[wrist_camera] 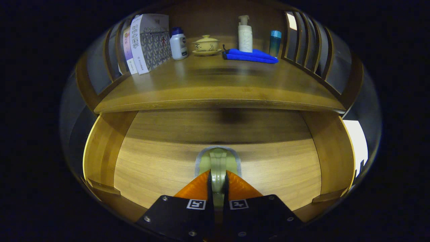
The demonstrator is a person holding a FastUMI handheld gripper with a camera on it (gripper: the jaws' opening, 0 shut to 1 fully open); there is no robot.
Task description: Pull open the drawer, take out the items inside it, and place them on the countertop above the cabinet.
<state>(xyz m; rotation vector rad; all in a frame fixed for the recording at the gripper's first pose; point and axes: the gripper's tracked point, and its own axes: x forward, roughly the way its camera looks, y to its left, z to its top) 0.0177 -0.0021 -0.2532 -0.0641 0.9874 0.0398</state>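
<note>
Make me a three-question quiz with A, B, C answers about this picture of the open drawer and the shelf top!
1. Where is the folded blue cloth?
A. on the wooden countertop
B. inside the open wooden drawer
C. between the fingers

2. What colour is the thing the orange-fingered gripper holds?
A. red
B. olive green
C. white

3. How is the drawer?
A. shut
B. pulled open
C. taken off

Answers:
1 A, the cloth lies on the countertop beside the white pump bottle.
2 B, the small olive-green item sits between the fingers.
3 B, the drawer's floor and side walls show beneath the countertop.
</note>
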